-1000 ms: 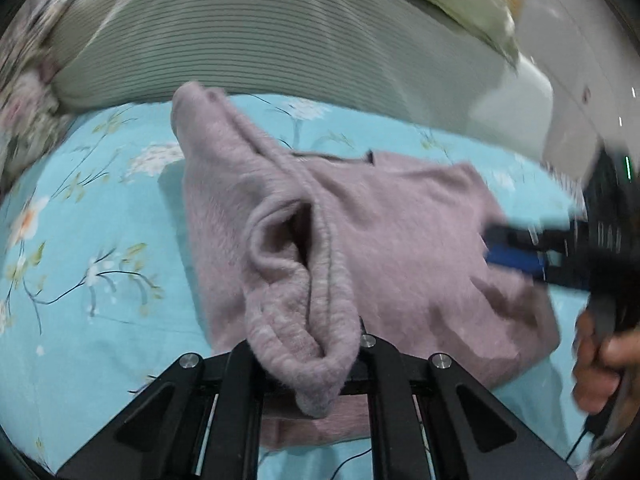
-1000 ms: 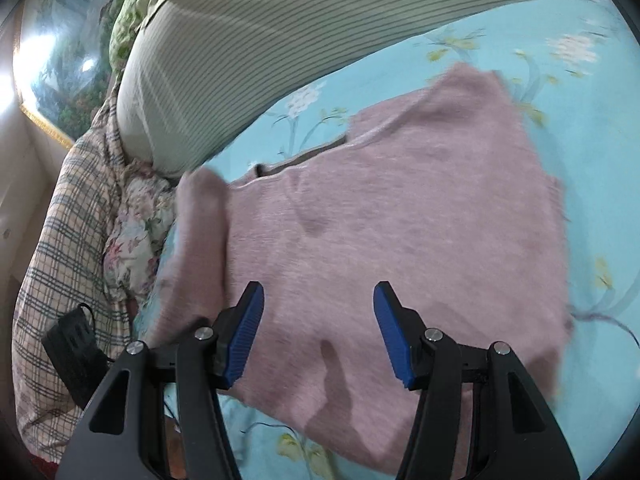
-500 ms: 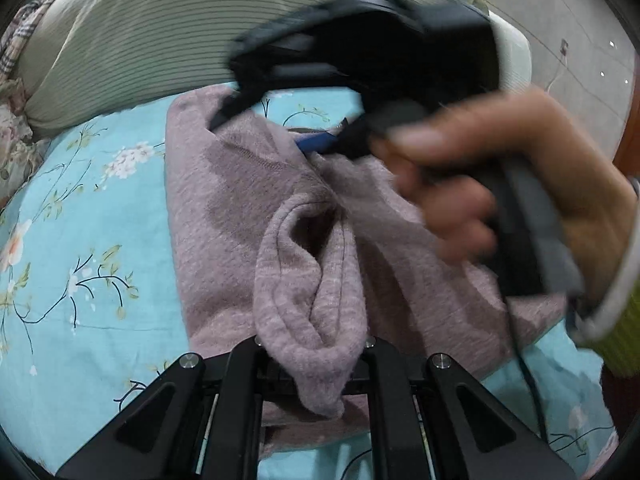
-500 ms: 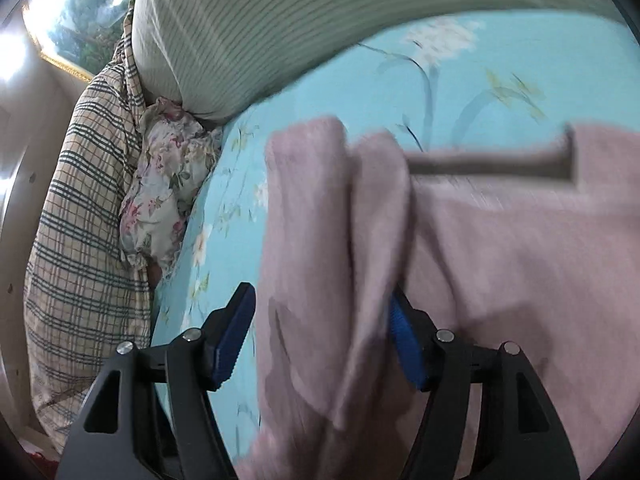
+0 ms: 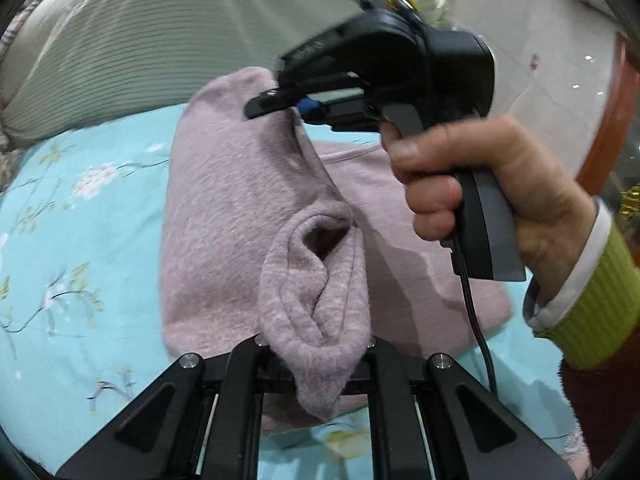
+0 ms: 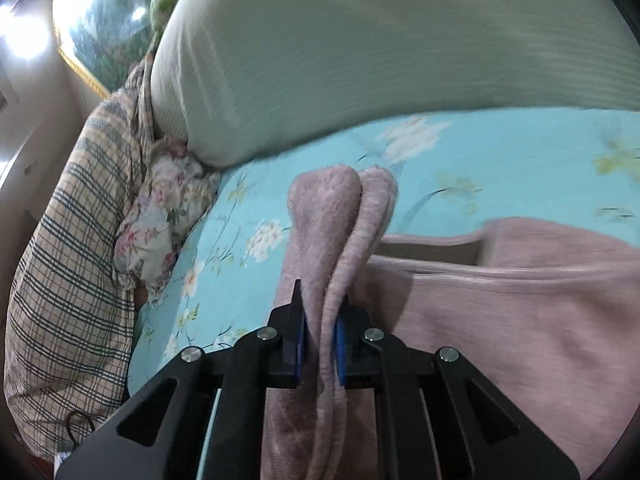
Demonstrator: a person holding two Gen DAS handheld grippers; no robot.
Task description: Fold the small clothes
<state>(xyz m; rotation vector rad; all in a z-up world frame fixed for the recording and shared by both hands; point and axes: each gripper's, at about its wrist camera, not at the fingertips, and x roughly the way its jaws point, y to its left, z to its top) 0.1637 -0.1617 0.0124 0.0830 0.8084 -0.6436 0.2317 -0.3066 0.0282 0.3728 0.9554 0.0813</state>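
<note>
A small mauve knit sweater (image 5: pixel 224 216) lies on the turquoise floral bedsheet (image 5: pixel 80 208). My left gripper (image 5: pixel 316 360) is shut on a bunched sleeve cuff at the near edge. My right gripper (image 6: pixel 318 340) is shut on a doubled fold of the sweater (image 6: pixel 520 320) at its far left corner, lifted off the sheet. In the left wrist view the right gripper (image 5: pixel 292 108) shows from the side, held by a hand (image 5: pixel 492 184), pinching the sweater's far corner.
A large striped grey-green pillow (image 6: pixel 380 60) lies behind the sweater. A plaid blanket (image 6: pixel 68 264) and a floral cloth (image 6: pixel 160 216) are bunched at the left. A framed picture (image 6: pixel 104 24) hangs on the wall. Tiled floor (image 5: pixel 560 40) shows at the right.
My right gripper came across the sweater from the right, reached its far left corner and shut on the fold there. My left gripper kept its hold on the cuff.
</note>
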